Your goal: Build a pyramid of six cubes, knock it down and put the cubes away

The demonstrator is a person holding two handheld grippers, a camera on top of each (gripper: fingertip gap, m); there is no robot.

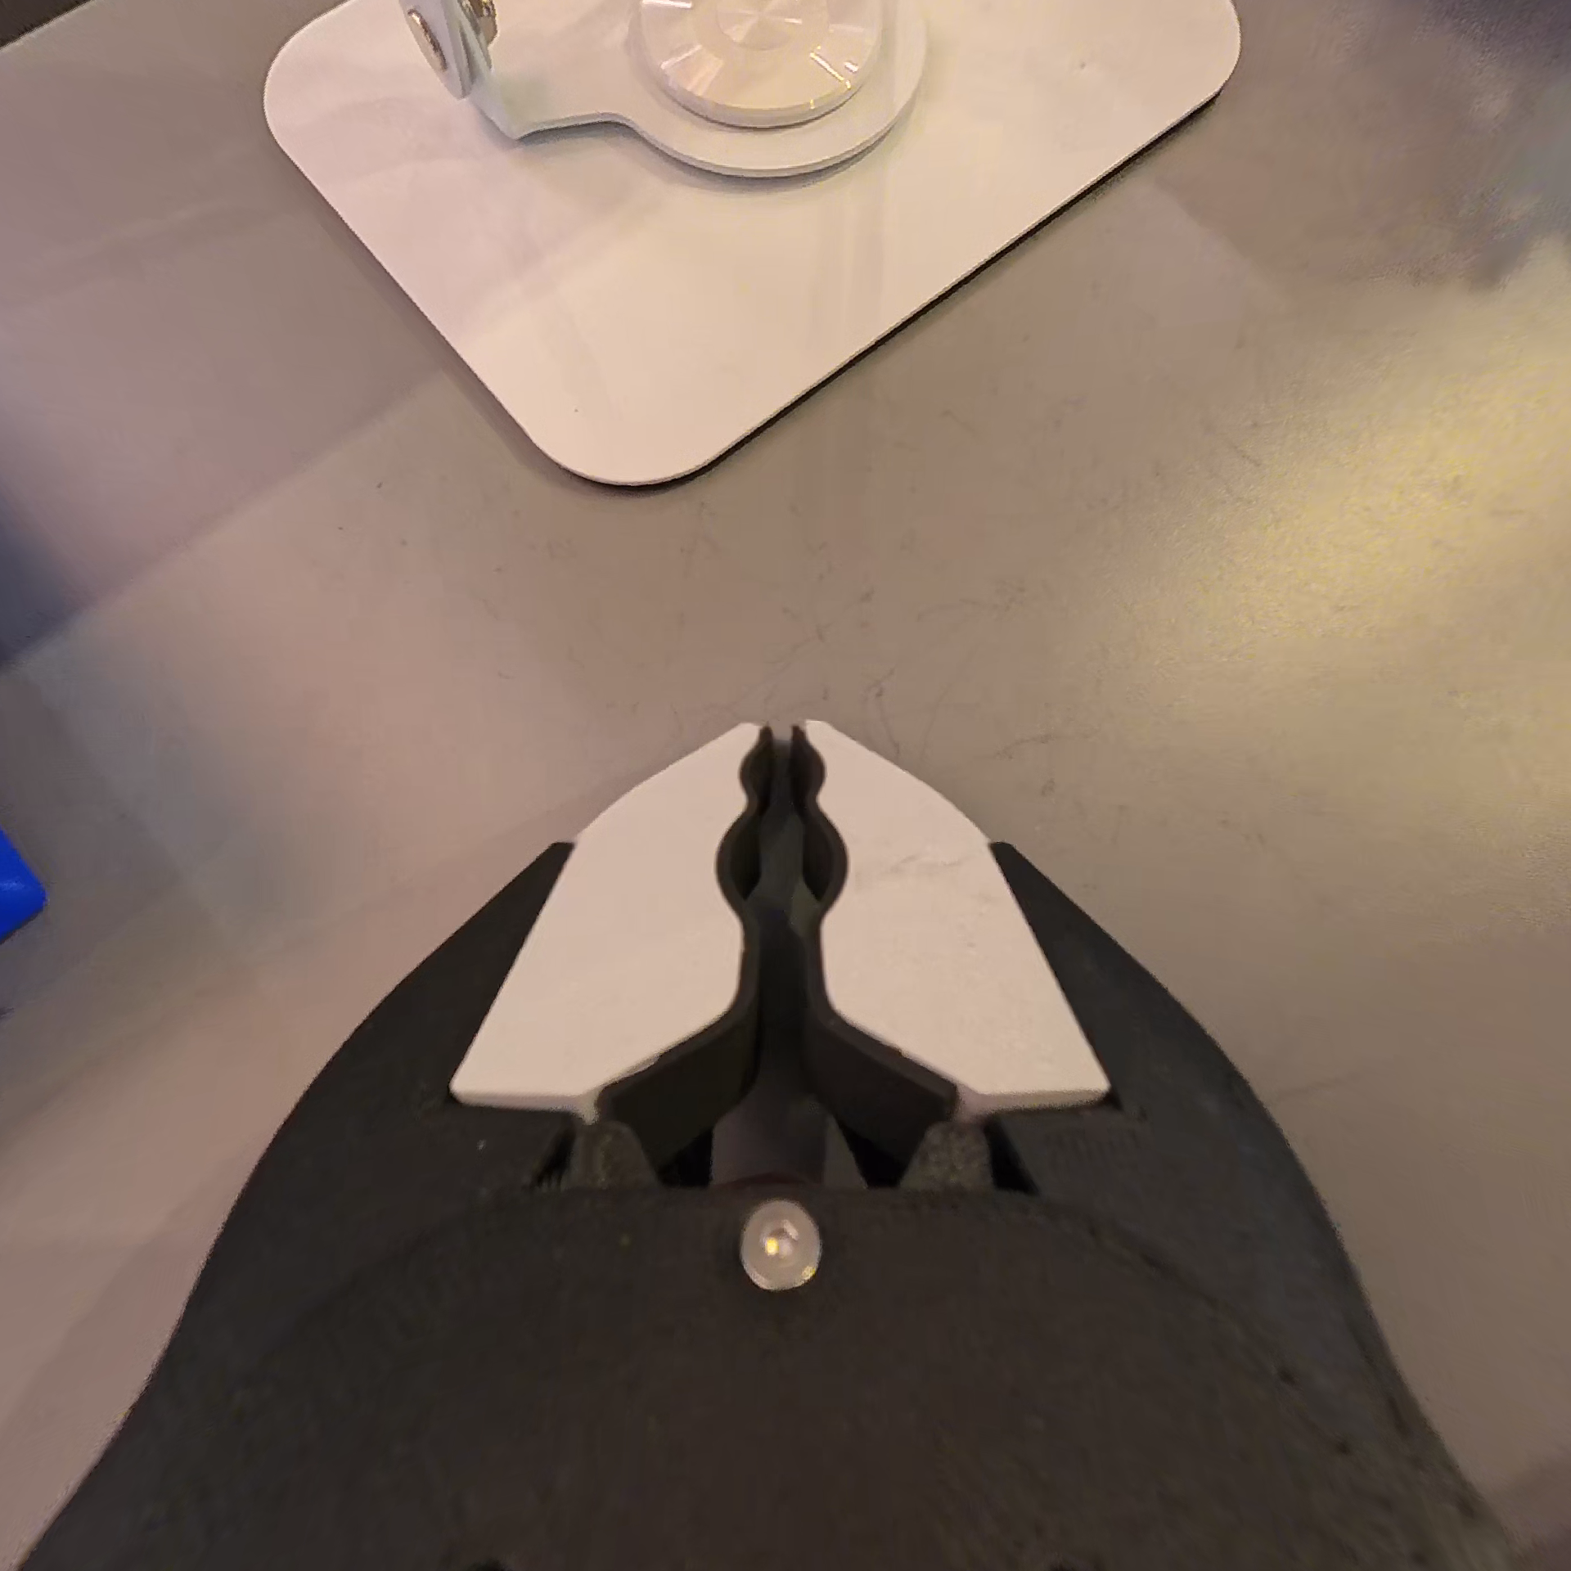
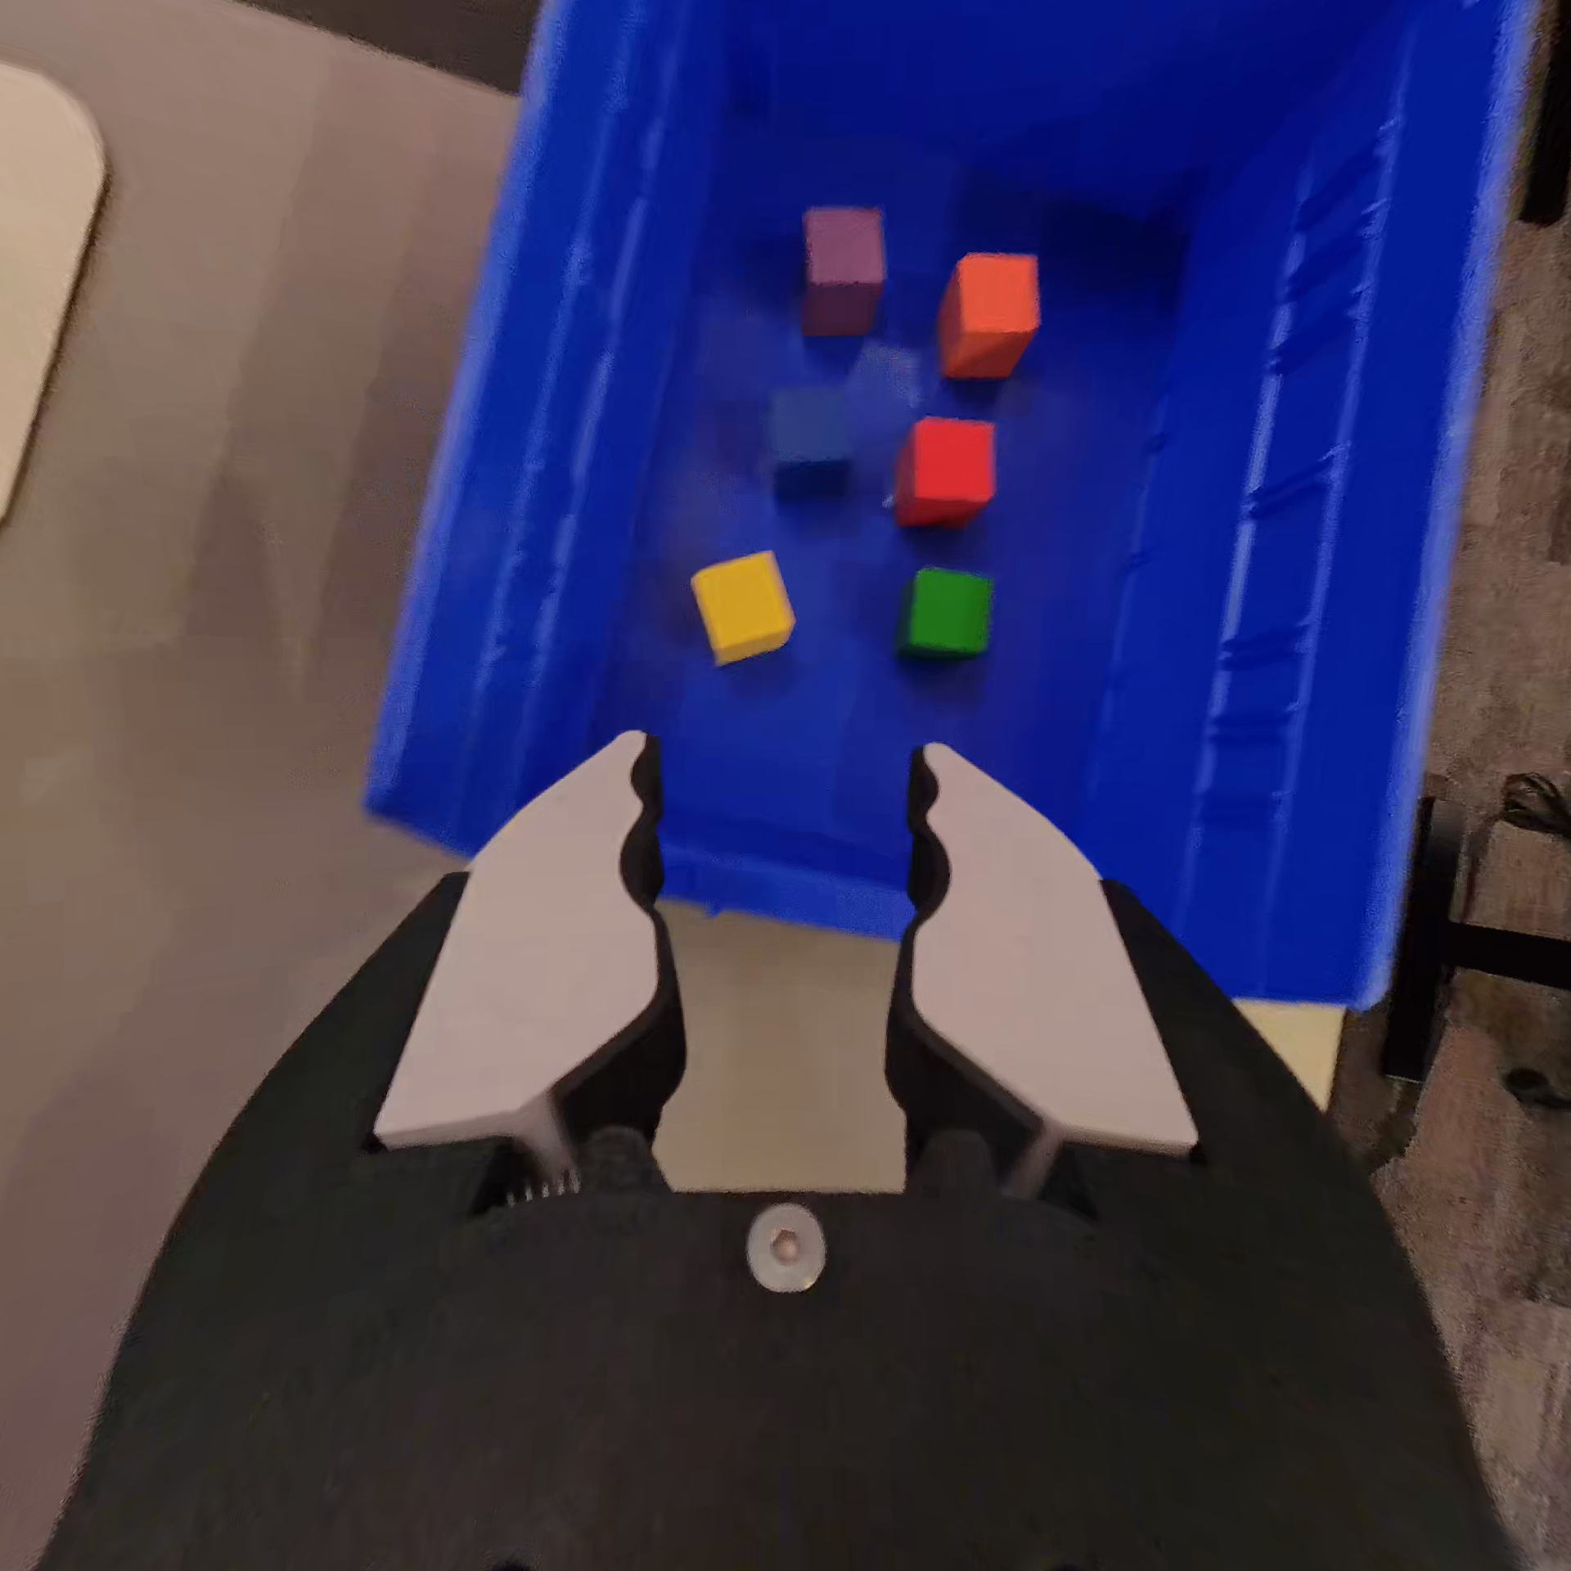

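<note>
Grey and faintly scuffed, the matte table (image 1: 1105,595) fills the left wrist view, with patterned carpet floor (image 2: 1496,595) showing past its edge at 3 o'clock in the right wrist view.

Left gripper (image 1: 783,729): its jaws are all but closed, only a hairline slit showing between the black-lined white fingertips (image 1: 837,740), and nothing sits between them. They hover over bare table. At 12 o'clock from them lies a flat white rounded-rectangle plate (image 1: 646,340), carrying a white stand foot with a round translucent disc (image 1: 774,76). A sliver of blue plastic (image 1: 17,884) shows at 9 o'clock on the frame edge.

Right gripper (image 2: 784,752): its jaws are spread wide and grasp nothing; the blue floor of the bin shows plainly between the pads (image 2: 648,782). The fingertips hang over the near end of a deep blue plastic bin (image 2: 527,425), which stands on the table close to its right edge.

All six small cubes lie loose on the bin floor, apart from one another and from the jaws. From the fingertips, a yellow cube (image 2: 742,605), turned slightly askew, lies at 12 o'clock and a green cube (image 2: 945,612) at 1 o'clock. Beyond them sit a red cube (image 2: 945,469) and a dark blue cube (image 2: 808,450), hard to pick out against the bin. Farthest off are an orange cube (image 2: 990,313) and a purple cube (image 2: 843,268).
</note>
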